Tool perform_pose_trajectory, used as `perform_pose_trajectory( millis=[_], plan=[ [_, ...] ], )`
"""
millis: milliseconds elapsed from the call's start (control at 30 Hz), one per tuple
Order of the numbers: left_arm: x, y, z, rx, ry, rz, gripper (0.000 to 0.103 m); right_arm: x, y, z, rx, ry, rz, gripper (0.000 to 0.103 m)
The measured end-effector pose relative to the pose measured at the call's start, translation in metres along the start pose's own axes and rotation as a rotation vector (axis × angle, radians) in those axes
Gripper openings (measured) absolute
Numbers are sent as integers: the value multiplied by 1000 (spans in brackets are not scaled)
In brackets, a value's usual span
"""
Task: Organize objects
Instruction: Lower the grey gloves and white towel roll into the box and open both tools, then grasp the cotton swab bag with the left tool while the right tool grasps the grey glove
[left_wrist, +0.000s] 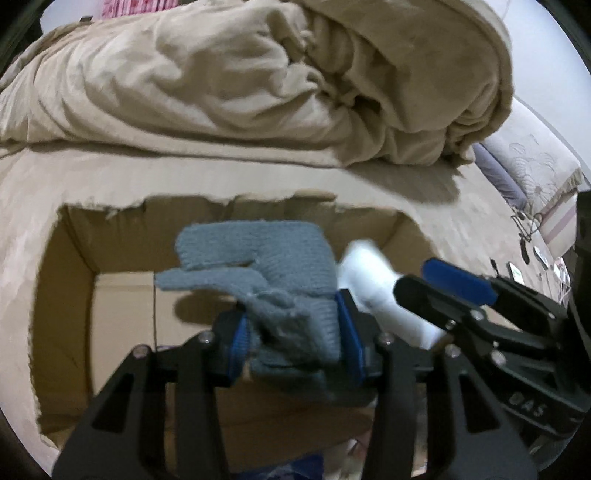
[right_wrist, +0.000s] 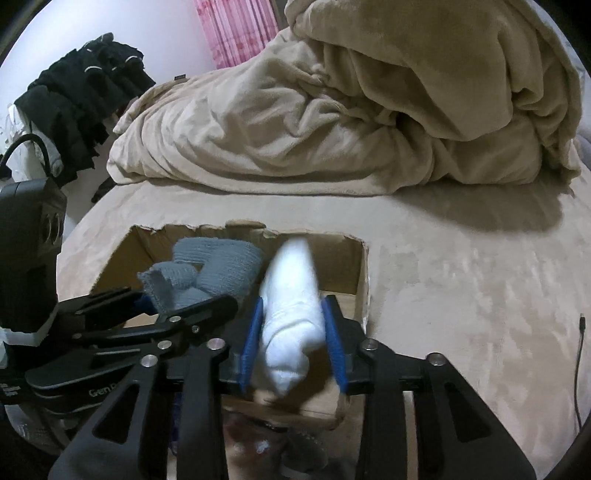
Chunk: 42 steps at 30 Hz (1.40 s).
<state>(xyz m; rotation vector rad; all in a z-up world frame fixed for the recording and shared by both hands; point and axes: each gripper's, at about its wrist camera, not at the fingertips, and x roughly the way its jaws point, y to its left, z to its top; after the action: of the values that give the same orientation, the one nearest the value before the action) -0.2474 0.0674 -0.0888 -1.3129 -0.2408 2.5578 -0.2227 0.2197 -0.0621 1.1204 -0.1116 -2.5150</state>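
you've got a grey knit glove (left_wrist: 280, 273) crumpled, and a white rolled sock (right_wrist: 291, 317) beside it, both held above the open cardboard box (left_wrist: 74, 280).

white sock (right_wrist: 291, 310): motion-blurred, tip smeared | cardboard box (left_wrist: 66, 295): near wall cut off behind tools | items at box bottom (right_wrist: 258, 443): blurred, unidentifiable | grey glove (left_wrist: 273, 266): cuff hidden between pads

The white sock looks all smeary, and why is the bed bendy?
In the right wrist view the white sock blurs toward its far tip, likely from motion; in the left wrist view its top end smears too, while the grey glove stays sharper. Both views are fisheye, so the bed curves and the corners go dark. The crumpled blanket casts a soft shadow.
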Motion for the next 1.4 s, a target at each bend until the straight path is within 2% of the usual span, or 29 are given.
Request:
perform_pose_trajectory(
  millis=[67,133,233,600,867,1000,1133,1400],
  plan=[
    [-2,2,-1,-11,3,6,52,-1,-1,1,5,-9,5,58],
    [-10,3,-2,-22,-13,22,67,-4,-1,1,4,-21,10,61],
    [-31,5,-5,-28,-47,24,79,-19,1,0,3,-58,4,69],
    [-145,-3,-35,1,-193,31,80,-101,26,-17,5,-154,-29,69],
    [-200,-4,-70,-3,-246,18,84,-152,44,-37,0,-183,-33,69],
    [-204,0,-88,-20,-240,30,85,-165,51,-50,-8,-181,-33,69],
    [-192,10,-104,-41,-200,43,85,-169,55,-66,-10,-162,-26,69],
    [-155,24,-124,-72,-122,72,85,-135,47,-90,-5,-68,-38,69]
  ],
)
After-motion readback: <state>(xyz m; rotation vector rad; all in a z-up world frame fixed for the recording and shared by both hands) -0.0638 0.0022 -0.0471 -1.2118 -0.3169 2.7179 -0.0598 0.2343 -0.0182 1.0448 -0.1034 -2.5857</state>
